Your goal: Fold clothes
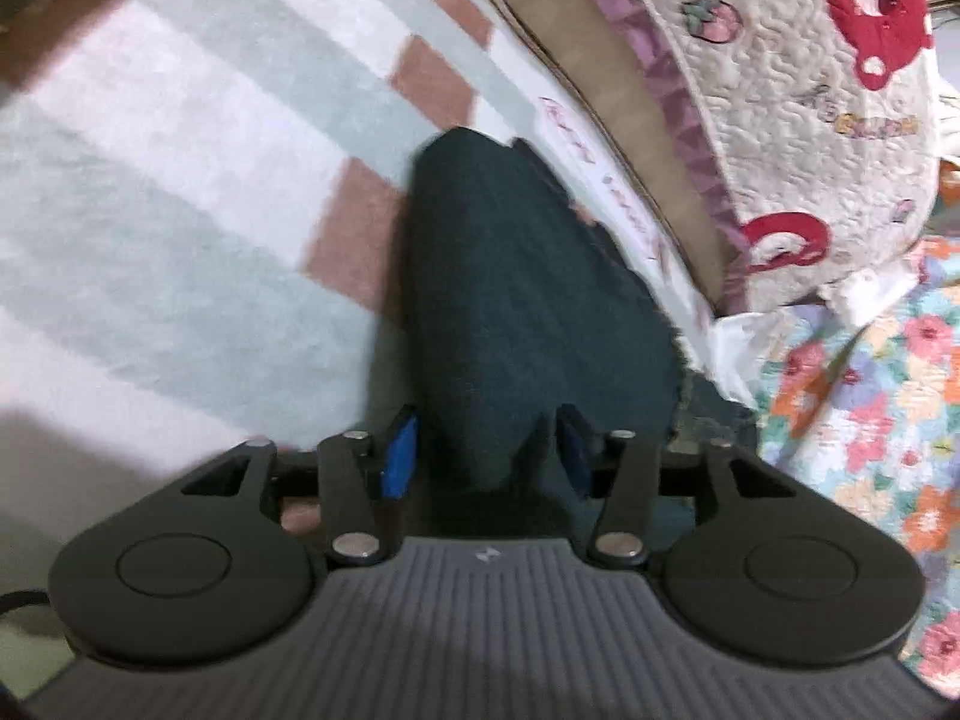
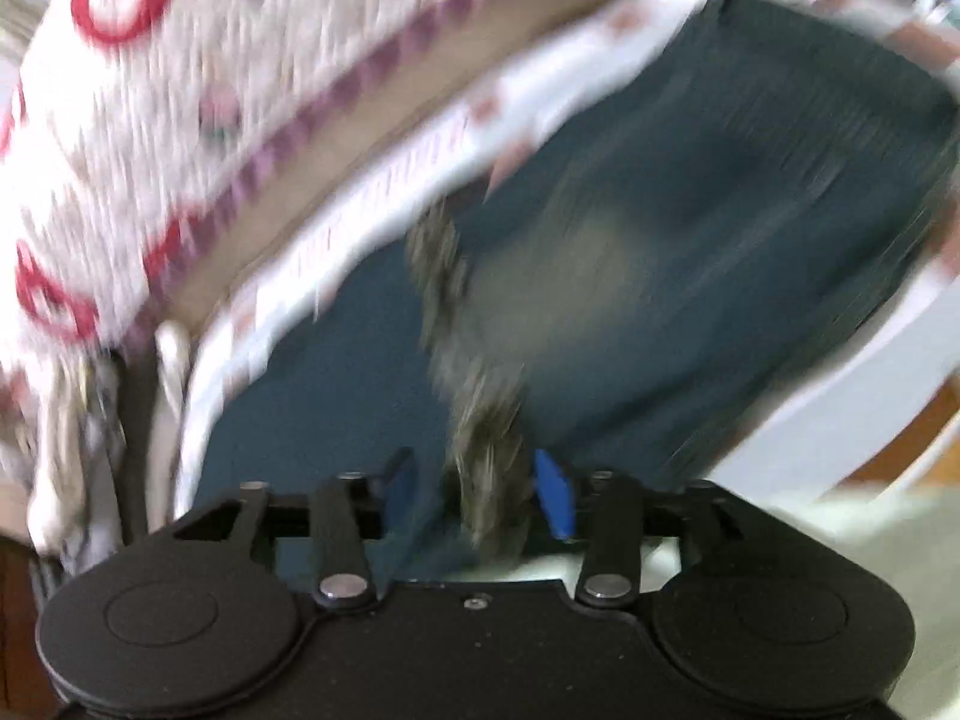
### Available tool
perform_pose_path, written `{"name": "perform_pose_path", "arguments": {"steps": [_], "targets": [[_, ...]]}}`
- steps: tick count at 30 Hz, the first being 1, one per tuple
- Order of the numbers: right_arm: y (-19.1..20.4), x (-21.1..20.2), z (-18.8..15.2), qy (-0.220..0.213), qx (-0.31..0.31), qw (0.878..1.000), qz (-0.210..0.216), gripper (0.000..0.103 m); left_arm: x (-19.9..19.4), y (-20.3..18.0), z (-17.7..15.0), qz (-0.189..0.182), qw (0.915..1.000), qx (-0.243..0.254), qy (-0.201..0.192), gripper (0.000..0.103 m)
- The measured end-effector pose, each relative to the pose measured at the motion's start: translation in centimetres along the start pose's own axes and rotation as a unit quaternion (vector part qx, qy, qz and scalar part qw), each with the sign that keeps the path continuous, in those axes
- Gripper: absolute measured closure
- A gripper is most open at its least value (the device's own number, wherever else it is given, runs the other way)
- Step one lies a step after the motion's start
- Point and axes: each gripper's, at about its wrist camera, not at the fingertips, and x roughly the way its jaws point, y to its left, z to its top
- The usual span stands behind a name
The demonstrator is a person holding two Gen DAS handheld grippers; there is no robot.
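Note:
A dark teal garment (image 1: 516,300) lies on a checked bed sheet (image 1: 180,180). In the left wrist view my left gripper (image 1: 489,453) has its blue-padded fingers (image 1: 399,456) on either side of a bunched fold of this garment, and the cloth runs forward from the jaws. In the right wrist view, which is motion-blurred, my right gripper (image 2: 489,489) holds a frayed grey-brown edge (image 2: 486,438) of the same dark garment (image 2: 690,228) between its blue pads (image 2: 555,501). The garment spreads out flat beyond it.
A white quilted blanket with red bear prints (image 1: 798,90) lies along the far side, also in the right wrist view (image 2: 180,90). A floral quilt (image 1: 888,396) lies at the right. A brown and purple border (image 1: 630,120) runs beside the sheet.

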Motion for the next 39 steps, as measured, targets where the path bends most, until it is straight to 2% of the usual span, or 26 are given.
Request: {"name": "perform_pose_path", "arguments": {"steps": [1,2,3,5,6,7,8,10,13,16,17,19,21,24,25,27,28,29,31,33,35,37,39], "targets": [[-1.4,-1.1,1.2,-0.022,0.008,1.0,-0.014,0.038,0.7,-0.4,0.2,-0.002,1.0,0.001,0.001,0.024],[-3.3,-2.0,2.4,-0.045,0.021,0.998,-0.03,0.034,1.5,-1.1,0.4,0.008,0.9999,0.009,0.005,0.019],[-5.6,-2.5,3.5,-0.061,0.042,0.996,-0.047,0.034,2.3,-1.8,0.6,0.023,0.9994,0.022,0.011,0.019],[-10.8,-2.7,5.4,-0.081,0.092,0.99,-0.076,0.034,3.8,-3.1,1.0,0.054,0.9972,0.049,0.018,0.027],[-13.4,-2.6,6.0,-0.088,0.118,0.985,-0.087,0.034,4.3,-3.7,1.1,0.071,0.9951,0.067,0.015,0.043],[-15.7,-2.5,6.5,-0.095,0.137,0.981,-0.098,0.034,4.7,-4.3,1.3,0.087,0.9925,0.085,0.012,0.065],[-17.2,-2.3,6.7,-0.098,0.151,0.978,-0.105,0.034,5.0,-4.9,1.4,0.104,0.9887,0.107,0.01,0.077],[-19.6,-1.6,7.0,-0.097,0.176,0.973,-0.114,0.034,4.9,-5.8,1.4,0.121,0.9829,0.139,0.002,0.086],[-20.6,-0.1,7.4,-0.103,0.178,0.972,-0.111,0.034,4.6,-6.2,1.3,0.127,0.9815,0.143,-0.001,0.086],[-20.1,2.1,8.2,-0.098,0.177,0.974,-0.104,0.034,4.8,-5.5,1.8,0.122,0.9858,0.115,0.009,0.084],[-20.1,2.6,8.4,-0.096,0.175,0.974,-0.107,0.033,4.8,-5.0,2.0,0.115,0.9885,0.097,0.012,0.083],[-19.4,2.8,8.4,-0.125,0.157,0.969,-0.143,0.033,4.8,-4.3,2.2,0.11,0.9912,0.071,0.017,0.081],[-18.9,3.3,8.5,-0.149,0.151,0.962,-0.172,0.03,4.9,-4.6,1.9,0.121,0.9887,0.088,0.016,0.083],[-18.1,4.1,9.1,-0.186,0.121,0.96,-0.171,0.019,5.0,-6.1,1.5,0.14,0.9807,0.136,0.003,0.09],[-17.0,3.7,9.4,-0.203,0.096,0.959,-0.173,0.022,5.0,-6.6,1.4,0.147,0.9773,0.153,-0.002,0.092],[-14.9,3.0,10.1,-0.238,0.045,0.954,-0.177,0.08,4.9,-7.6,1.4,0.157,0.9709,0.181,-0.009,0.094],[-13.8,2.7,10.5,-0.255,0.019,0.95,-0.179,0.082,4.6,-8.0,1.7,0.159,0.9691,0.189,-0.008,0.094],[-12.7,2.3,10.9,-0.272,-0.007,0.945,-0.181,0.089,4.3,-8.4,2.1,0.158,0.9684,0.193,-0.011,0.094],[-10.5,1.6,11.6,-0.305,-0.058,0.933,-0.184,0.091,3.3,-9.1,2.8,0.153,0.9677,0.199,-0.024,0.094],[-10.0,-0.4,12.3,-0.332,-0.048,0.928,-0.163,0.092,2.8,-9.8,3.2,0.161,0.9615,0.219,-0.042,0.094],[-10.3,-1.3,12.3,-0.335,-0.056,0.925,-0.168,0.092,2.9,-9.9,3.7,0.164,0.9579,0.232,-0.044,0.094],[-11.5,-1.3,12.0,-0.322,-0.046,0.93,-0.175,0.092,4.0,-8.6,4.3,0.163,0.9637,0.21,-0.021,0.094],[-13.3,-0.3,11.6,-0.288,-0.026,0.94,-0.179,0.091,5.1,-7.5,4.3,0.175,0.9643,0.199,0.008,0.093]]}}
